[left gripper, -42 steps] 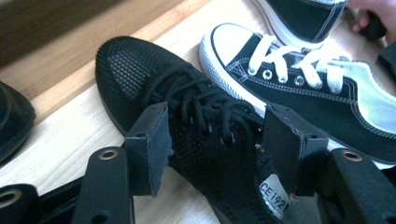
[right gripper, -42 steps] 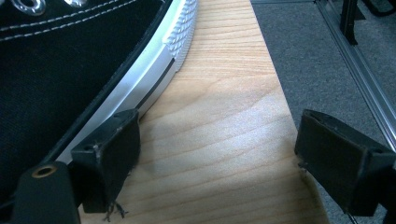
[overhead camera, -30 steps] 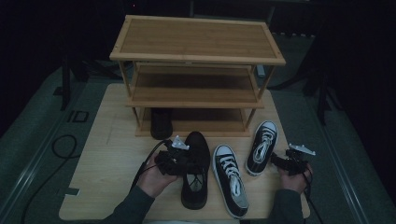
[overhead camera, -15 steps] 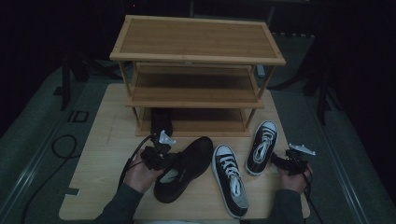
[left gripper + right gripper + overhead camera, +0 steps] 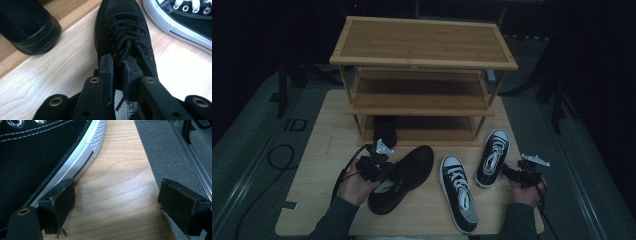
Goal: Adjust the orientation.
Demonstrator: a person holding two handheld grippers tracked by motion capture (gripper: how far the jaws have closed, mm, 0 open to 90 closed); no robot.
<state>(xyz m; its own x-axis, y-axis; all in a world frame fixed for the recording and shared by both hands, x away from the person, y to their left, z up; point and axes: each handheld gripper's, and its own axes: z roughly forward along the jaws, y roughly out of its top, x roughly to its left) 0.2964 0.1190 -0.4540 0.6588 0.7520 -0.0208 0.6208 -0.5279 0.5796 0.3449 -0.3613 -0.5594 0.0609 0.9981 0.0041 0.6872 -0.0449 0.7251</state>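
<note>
The black mesh shoe (image 5: pixel 125 32) lies on the wooden surface (image 5: pixel 327 150) with its tongue caught between the left gripper (image 5: pixel 117 67) jaws. These have just been opening a little, yet in the left gripper view they are still nearly together, pinching the tongue and its label, toe pointing straight ahead of them. Gripping there probably gives a handle to swing the shoe toward the rack (image 5: pixel 422 60), since its toe now angles up toward the lowest shelf. To the jaws' upper left, another dark shoe (image 5: pixel 25 27) stands on that bottom shelf, probably its mate. To their upper right lies a black-and-white sneaker (image 5: pixel 459 192).

The right gripper (image 5: pixel 517 172) waits with jaws spread wide and empty; the second sneaker (image 5: pixel 492 157) touches, or nearly touches, the outer side of its left jaw, apparently readied for the next pickup.

The mesh shoe's heel is hidden below the left jaws, the shelved shoe is dim and cut off, and whether the right jaw actually contacts the sole is unclear.
</note>
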